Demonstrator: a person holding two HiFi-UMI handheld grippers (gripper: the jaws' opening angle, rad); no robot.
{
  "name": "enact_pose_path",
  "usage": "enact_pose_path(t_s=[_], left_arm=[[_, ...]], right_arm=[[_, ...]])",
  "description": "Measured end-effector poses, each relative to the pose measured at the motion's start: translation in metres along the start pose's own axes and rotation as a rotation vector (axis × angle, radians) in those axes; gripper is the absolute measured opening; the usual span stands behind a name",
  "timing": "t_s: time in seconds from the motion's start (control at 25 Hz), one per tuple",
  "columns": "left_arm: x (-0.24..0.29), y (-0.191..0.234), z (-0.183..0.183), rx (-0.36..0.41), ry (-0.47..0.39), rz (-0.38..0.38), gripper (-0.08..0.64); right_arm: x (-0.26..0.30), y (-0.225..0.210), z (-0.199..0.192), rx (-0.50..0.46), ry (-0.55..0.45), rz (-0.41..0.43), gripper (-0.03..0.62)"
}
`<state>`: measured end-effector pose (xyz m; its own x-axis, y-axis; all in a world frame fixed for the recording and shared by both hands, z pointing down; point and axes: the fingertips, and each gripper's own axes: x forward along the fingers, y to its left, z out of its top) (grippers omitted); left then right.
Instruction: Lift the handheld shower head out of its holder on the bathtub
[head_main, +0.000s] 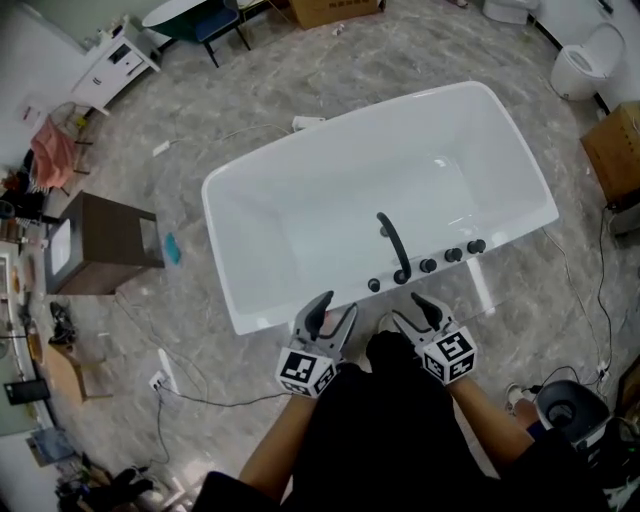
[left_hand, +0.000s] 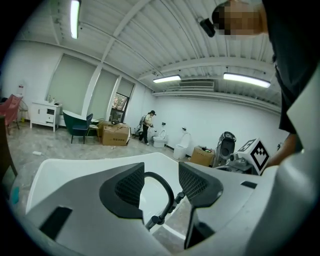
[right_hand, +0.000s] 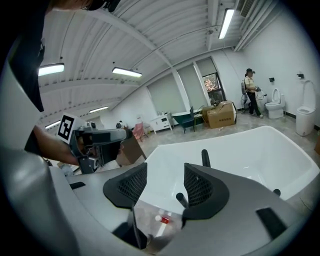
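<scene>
looking down from the head view, a white bathtub (head_main: 350, 135) is seen on the grey floor (head_main: 400, 50). a row of black fittings is mounted on its near rim: a curved spout (head_main: 392, 242), three round knobs (head_main: 453, 255), and at the left end the handheld shower head (head_main: 374, 285), seated in its holder just beside the spout. the left gripper (head_main: 335, 310) is held just short of that rim, its jaws spread apart with nothing gripped, the spout framed between them further off. the right gripper (head_main: 412, 310) is held beside it, equally wide open and empty. neither is touching the shower head.
</scene>
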<state>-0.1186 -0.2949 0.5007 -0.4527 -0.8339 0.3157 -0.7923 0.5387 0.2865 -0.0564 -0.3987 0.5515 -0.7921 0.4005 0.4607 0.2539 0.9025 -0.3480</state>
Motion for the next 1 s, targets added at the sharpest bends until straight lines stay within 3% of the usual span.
enact_pose_path(t_s=[0.24, 0.56, 0.8, 1.0], left_arm=[[-0.005, 0.013, -0.016, -0.048, 0.013, 0.052, 0.192], [-0.013, 0.035, -0.046, -0.115, 0.019, 0.116, 0.192], [-0.015, 0.060, -0.063, -0.190, 0.014, 0.162, 0.195], [-0.016, 0.071, -0.086, -0.235, 0.031, 0.189, 0.195]], right_arm=[[0.047, -0.007, -0.047, -0.130, 0.173, 0.033, 0.202], [0.101, -0.042, -0.110, -0.146, 0.331, -0.019, 0.210], [0.131, -0.064, -0.137, -0.223, 0.401, -0.056, 0.213], [0.158, -0.057, -0.168, -0.284, 0.446, 0.028, 0.218]])
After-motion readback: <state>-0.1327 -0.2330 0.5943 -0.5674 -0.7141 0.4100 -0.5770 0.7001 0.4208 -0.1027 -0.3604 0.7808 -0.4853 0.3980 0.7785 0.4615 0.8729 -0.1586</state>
